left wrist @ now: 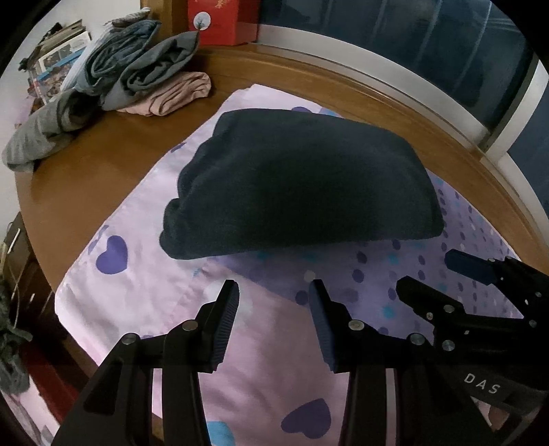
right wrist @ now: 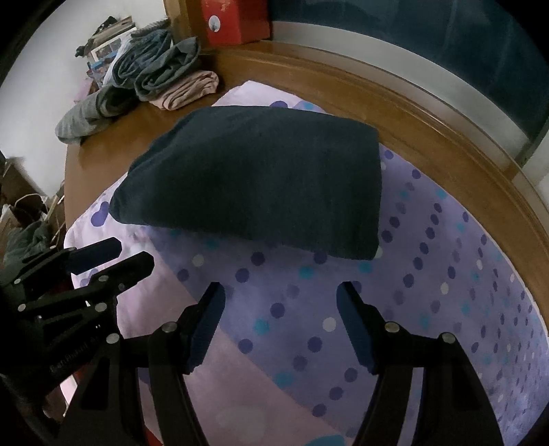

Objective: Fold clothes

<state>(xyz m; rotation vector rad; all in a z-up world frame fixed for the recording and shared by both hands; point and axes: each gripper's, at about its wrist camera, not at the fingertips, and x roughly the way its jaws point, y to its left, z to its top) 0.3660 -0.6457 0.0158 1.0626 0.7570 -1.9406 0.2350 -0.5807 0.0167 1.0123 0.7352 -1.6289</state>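
The folded garment (left wrist: 295, 182) is dark navy. It lies on a pink and lilac cloth (left wrist: 144, 295) printed with purple hearts and blue, purple and white dots. The tabletop (left wrist: 85, 178) is brown wood. The clothes pile (left wrist: 137, 68) mixes grey, blue-grey and dusty pink, beside a red box (left wrist: 219, 20).

wooden table (left wrist: 85, 178), patterned sheet (left wrist: 144, 308), clothes pile (left wrist: 137, 75)

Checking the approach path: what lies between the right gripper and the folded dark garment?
Only bare patterned sheet separates the right gripper from the dark garment, per the right wrist view.
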